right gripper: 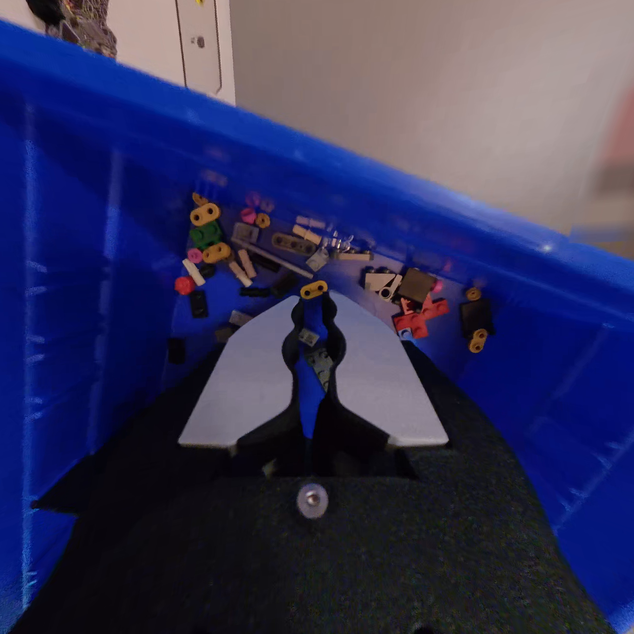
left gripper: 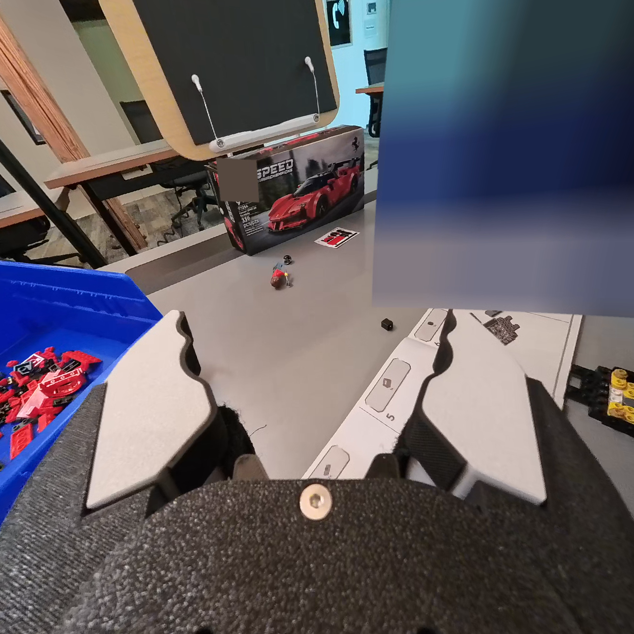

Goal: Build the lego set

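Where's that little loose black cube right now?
Left wrist view: the black cube sits on the grey table, right of centre, just off the instruction sheet's far corner and near the right fingertip of the open left gripper.

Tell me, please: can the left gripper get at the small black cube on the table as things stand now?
Probably yes. The left gripper is wide open and holds nothing, and the black cube lies on bare grey table ahead, near its right fingertip. Nothing stands between them; only the booklet edge lies close.
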The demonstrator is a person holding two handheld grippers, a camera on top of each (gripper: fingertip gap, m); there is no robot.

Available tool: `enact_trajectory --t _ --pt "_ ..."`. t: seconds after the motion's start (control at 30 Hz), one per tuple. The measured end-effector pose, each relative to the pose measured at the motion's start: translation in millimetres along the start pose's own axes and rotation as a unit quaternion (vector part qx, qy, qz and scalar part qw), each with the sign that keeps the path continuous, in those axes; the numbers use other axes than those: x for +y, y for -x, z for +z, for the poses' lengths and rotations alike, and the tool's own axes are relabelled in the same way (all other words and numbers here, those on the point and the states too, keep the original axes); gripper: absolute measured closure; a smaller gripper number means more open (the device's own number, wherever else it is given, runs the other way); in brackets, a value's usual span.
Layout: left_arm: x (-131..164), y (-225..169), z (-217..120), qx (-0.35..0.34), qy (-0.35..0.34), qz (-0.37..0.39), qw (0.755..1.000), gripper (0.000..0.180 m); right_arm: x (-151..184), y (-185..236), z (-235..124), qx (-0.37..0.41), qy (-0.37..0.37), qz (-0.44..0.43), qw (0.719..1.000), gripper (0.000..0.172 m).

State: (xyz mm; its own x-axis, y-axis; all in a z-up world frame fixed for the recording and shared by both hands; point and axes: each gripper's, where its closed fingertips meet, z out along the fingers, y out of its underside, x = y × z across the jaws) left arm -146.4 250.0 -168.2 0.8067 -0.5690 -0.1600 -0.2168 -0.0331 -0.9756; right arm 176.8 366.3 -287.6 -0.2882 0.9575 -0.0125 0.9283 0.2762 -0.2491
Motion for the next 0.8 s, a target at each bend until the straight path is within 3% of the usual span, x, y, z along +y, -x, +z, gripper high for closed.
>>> enact_trajectory --t 0.2,0.57,0.67,0.73,0.8 --pt "-1 -2 0 0.002 0.001 0.007 1.000 0.047 0 1 2 -0.002 0.015 -0.019 1.000 0.149" --pt "-3 1 -4 -0.004 -0.004 0.005 1.000 0.047 -1 -2 5 -0.015 0.020 -0.026 0.999 0.156" --pt "-5 2 -5 -0.005 -0.006 0.008 1.000 0.047 -21 -4 -27 0.013 -0.035 -0.014 0.999 0.156" --pt "-7 1 -6 -0.004 -0.011 0.008 1.000 0.047 -57 6 -59 0.020 -0.113 -0.023 0.993 0.157" --pt "-9 0 -6 -0.003 -0.015 0.007 1.000 0.047 -78 16 -74 0.040 -0.118 -0.043 0.991 0.157"
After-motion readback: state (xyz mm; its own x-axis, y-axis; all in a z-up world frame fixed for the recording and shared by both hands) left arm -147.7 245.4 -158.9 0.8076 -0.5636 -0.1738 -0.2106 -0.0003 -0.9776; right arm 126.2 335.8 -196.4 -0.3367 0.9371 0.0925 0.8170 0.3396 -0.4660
